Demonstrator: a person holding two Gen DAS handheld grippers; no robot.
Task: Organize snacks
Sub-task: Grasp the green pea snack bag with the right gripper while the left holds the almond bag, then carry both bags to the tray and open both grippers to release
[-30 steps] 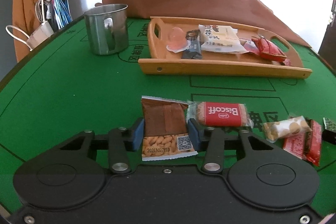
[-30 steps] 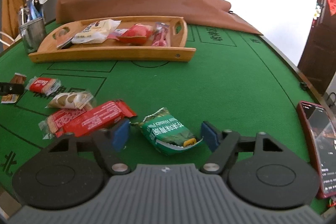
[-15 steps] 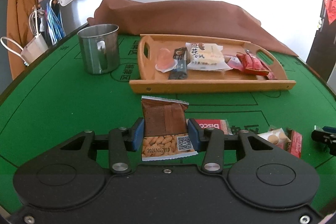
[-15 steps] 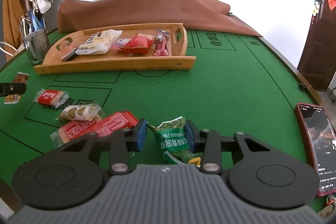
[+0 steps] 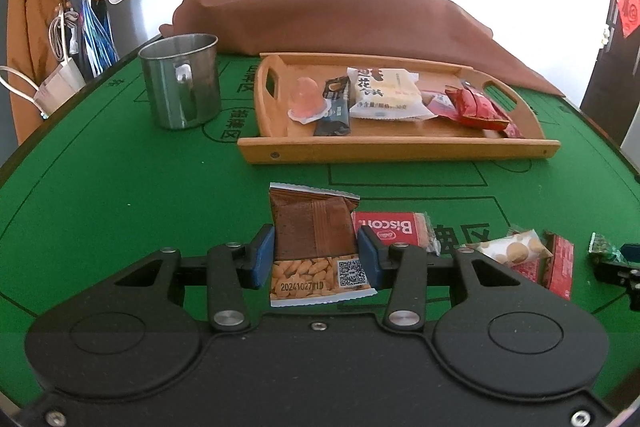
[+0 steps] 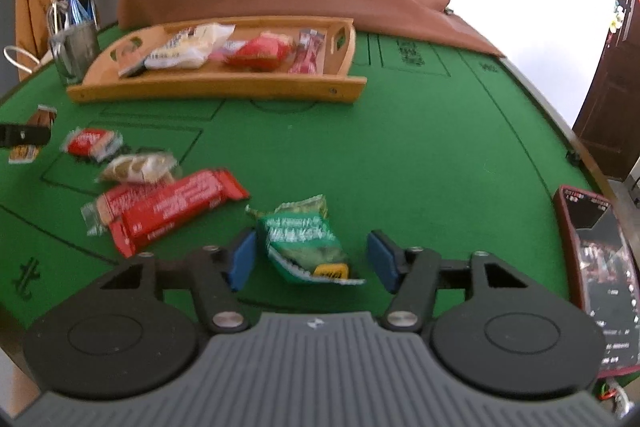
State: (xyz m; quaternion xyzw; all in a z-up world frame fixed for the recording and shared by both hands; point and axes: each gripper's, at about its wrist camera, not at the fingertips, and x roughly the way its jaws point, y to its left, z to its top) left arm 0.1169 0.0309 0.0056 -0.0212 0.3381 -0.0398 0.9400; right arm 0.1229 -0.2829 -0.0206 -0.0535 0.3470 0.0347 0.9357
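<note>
My left gripper point(image 5: 316, 255) is shut on a brown almond packet point(image 5: 314, 239) and holds it above the green table. A wooden tray point(image 5: 396, 149) with several snacks stands ahead of it. My right gripper point(image 6: 312, 259) is open around a green snack packet point(image 6: 304, 239) that lies on the felt, apart from both pads. A red Biscoff packet point(image 5: 390, 231), a round-biscuit packet point(image 6: 138, 167) and red bars point(image 6: 176, 205) lie between the grippers. The tray also shows in the right wrist view point(image 6: 216, 89).
A steel mug point(image 5: 182, 79) stands left of the tray. A brown cloth point(image 5: 340, 19) lies behind the tray. A phone in a red case point(image 6: 596, 267) lies at the table's right edge. Bags and a hat hang at the far left.
My right gripper, shut on the green packet half a second ago, has opened, and the packet lies between its jaws. My left gripper has kept its hold on the almond packet and shifted slightly.
</note>
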